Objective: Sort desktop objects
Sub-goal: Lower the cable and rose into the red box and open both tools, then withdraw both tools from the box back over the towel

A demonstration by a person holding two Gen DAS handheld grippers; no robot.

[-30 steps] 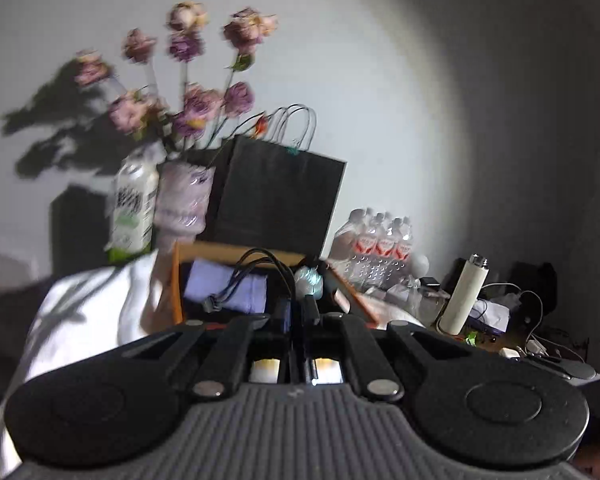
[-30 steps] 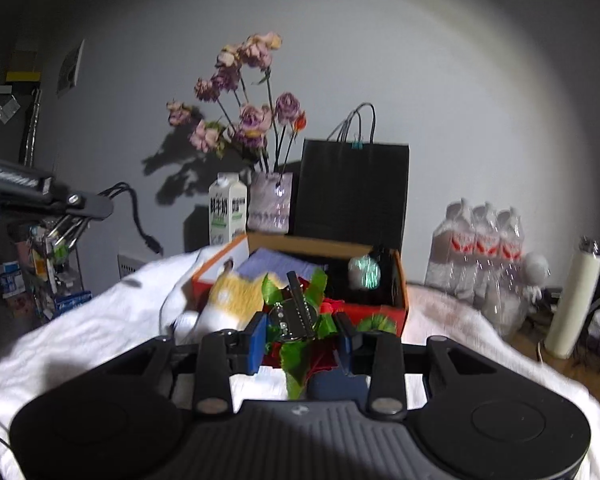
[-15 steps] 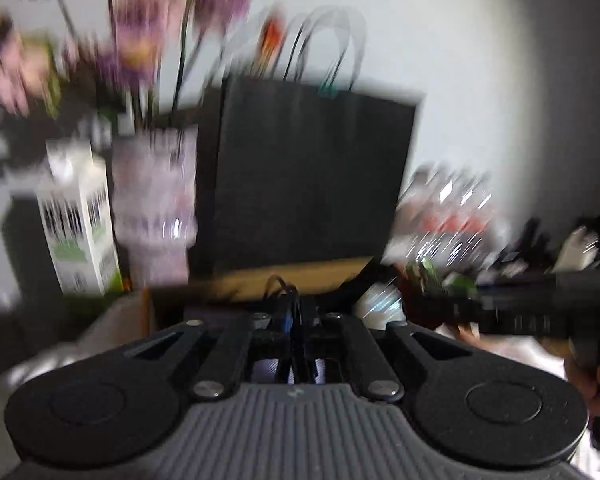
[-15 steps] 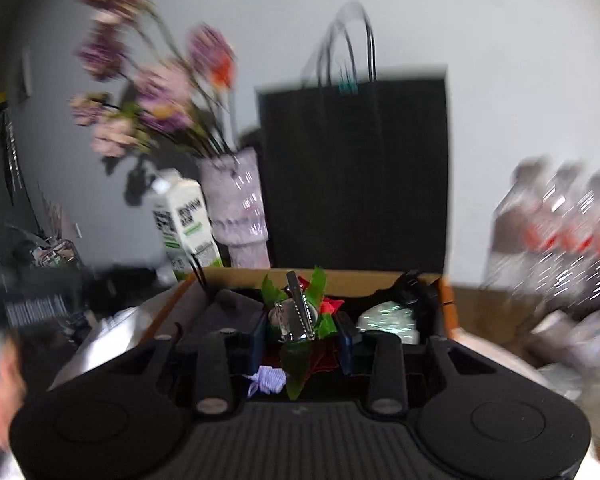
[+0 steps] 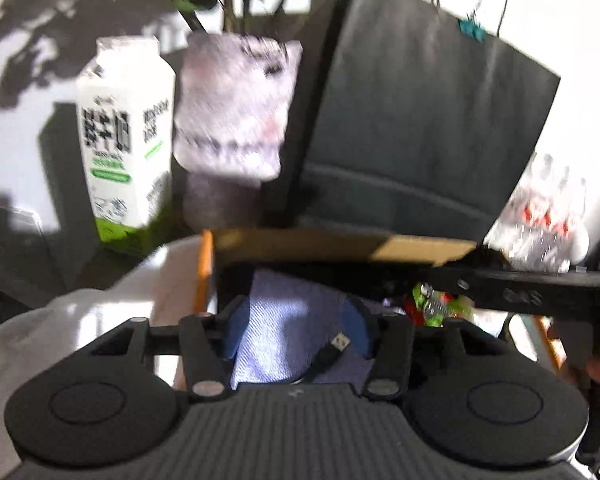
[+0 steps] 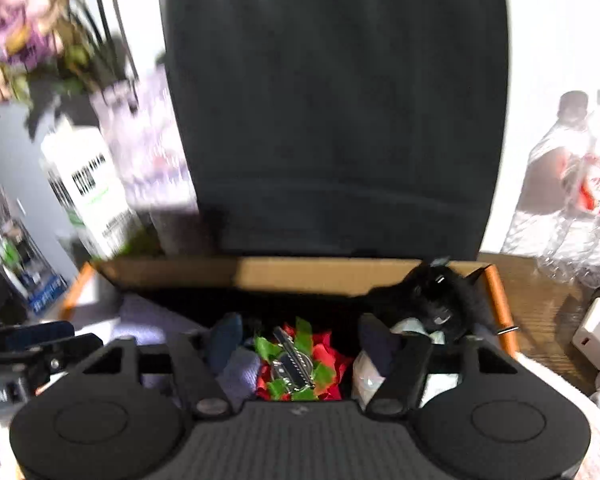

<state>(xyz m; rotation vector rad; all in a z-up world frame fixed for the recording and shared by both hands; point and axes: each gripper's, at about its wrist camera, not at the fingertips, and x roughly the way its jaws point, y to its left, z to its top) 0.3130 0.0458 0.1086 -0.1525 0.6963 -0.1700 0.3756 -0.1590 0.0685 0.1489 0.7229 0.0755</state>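
Both grippers hang over an orange-edged cardboard box [image 5: 340, 246] [image 6: 300, 270]. My left gripper [image 5: 296, 320] is open above a lavender cloth [image 5: 284, 320], and a black USB cable [image 5: 328, 354] lies loose on the cloth between its fingers. My right gripper [image 6: 300, 336] is open; a red and green flower clip with a metal clasp [image 6: 296, 364] lies in the box between its fingers. The clip also shows in the left wrist view [image 5: 432, 306], under the right gripper's body.
A black paper bag [image 6: 332, 112] stands right behind the box. A milk carton [image 5: 124, 140] and a flower vase [image 5: 232, 108] stand at back left. Water bottles [image 6: 572, 208] stand at right. A black item [image 6: 440, 300] sits in the box's right corner.
Both grippers moved forward over the box and opened. The left let go of the cable onto the cloth; the right let go of the flower clip into the box.
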